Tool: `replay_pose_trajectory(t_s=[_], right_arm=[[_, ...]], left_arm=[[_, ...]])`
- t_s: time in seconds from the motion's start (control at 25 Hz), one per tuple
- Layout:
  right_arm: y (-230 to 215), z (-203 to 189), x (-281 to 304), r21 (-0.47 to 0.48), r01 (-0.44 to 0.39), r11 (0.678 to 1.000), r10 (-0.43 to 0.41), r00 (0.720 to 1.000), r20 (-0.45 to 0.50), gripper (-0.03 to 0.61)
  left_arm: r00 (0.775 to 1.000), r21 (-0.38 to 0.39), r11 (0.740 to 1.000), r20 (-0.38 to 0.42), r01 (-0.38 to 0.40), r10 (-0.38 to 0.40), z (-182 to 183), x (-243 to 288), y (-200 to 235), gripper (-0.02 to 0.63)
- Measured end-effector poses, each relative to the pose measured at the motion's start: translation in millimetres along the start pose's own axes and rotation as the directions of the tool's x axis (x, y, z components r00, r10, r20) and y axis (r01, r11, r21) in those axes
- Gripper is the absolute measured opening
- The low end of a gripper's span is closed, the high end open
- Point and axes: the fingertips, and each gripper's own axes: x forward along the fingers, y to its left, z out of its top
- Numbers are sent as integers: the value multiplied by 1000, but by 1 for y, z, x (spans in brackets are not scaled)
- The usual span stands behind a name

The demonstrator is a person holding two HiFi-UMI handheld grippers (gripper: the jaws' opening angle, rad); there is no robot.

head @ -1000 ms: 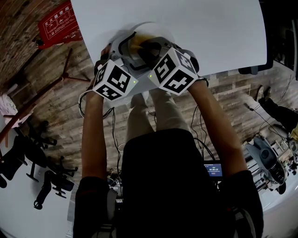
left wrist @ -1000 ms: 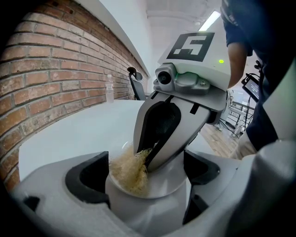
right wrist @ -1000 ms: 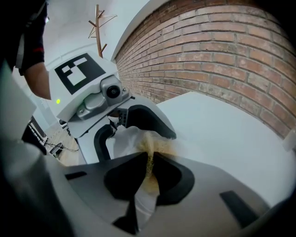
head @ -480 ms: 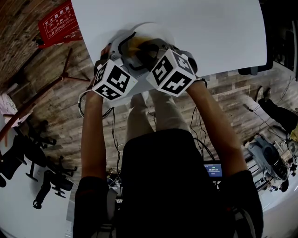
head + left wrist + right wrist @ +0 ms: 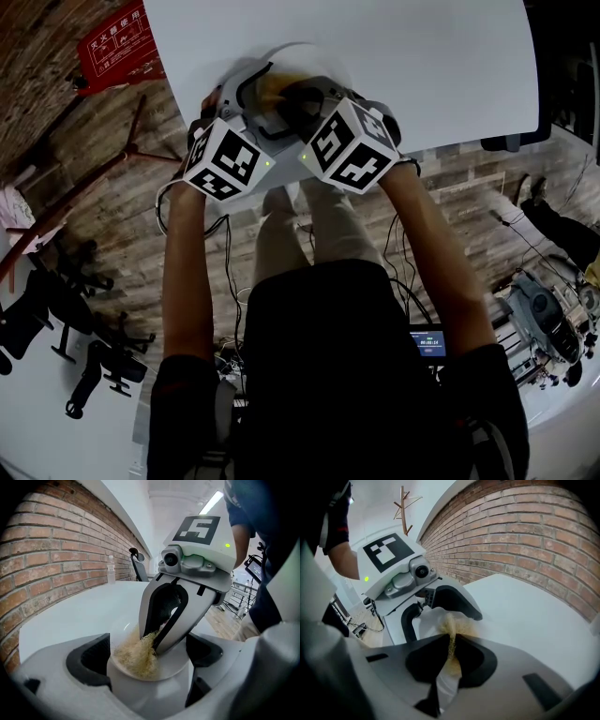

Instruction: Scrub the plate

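A white plate [image 5: 302,56] hangs over the white table [image 5: 431,66] near its front edge, and my left gripper [image 5: 251,92] is shut on its rim. In the left gripper view the plate [image 5: 176,665] sits between my left gripper's [image 5: 147,660] black pads. A yellowish fibrous scrubber [image 5: 136,656] lies on its face. My right gripper [image 5: 154,644] comes in from the opposite side, shut on the scrubber. In the right gripper view the scrubber [image 5: 453,629] is pinched in my right gripper [image 5: 452,654], pressed on the plate [image 5: 427,620]. The left gripper [image 5: 436,604] is just behind the plate.
A brick wall [image 5: 47,550] runs along the table's far side, with a clear bottle [image 5: 110,569] and a chair [image 5: 136,557] by it. Left of the table are a red sign [image 5: 117,47] and a stand's legs [image 5: 131,150]. Cables and gear lie on the floor.
The right gripper with the scrubber shifted slightly left over the plate and back again. The left gripper with the plate crept a little up and left.
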Motion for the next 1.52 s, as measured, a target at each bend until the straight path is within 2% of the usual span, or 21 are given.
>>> replay_pose_trajectory(t_s=[0.52, 0.88, 1.08, 1.52], right_arm=[[-1, -16, -14, 38, 9, 999, -9, 1000, -6, 54], [1, -30, -23, 30, 27, 999, -25, 999, -36, 54], [1, -34, -29, 71, 28, 997, -27, 1000, -14, 54], [2, -44, -38, 98, 43, 994, -43, 999, 1, 54]], left_arm=[[1000, 0, 1000, 0, -1, 1, 0, -1, 1, 482], [1000, -3, 1000, -3, -1, 1, -2, -1, 0, 482], [1000, -2, 1000, -2, -1, 1, -2, -2, 0, 482], [1000, -1, 1000, -3, -1, 1, -1, -1, 1, 482]])
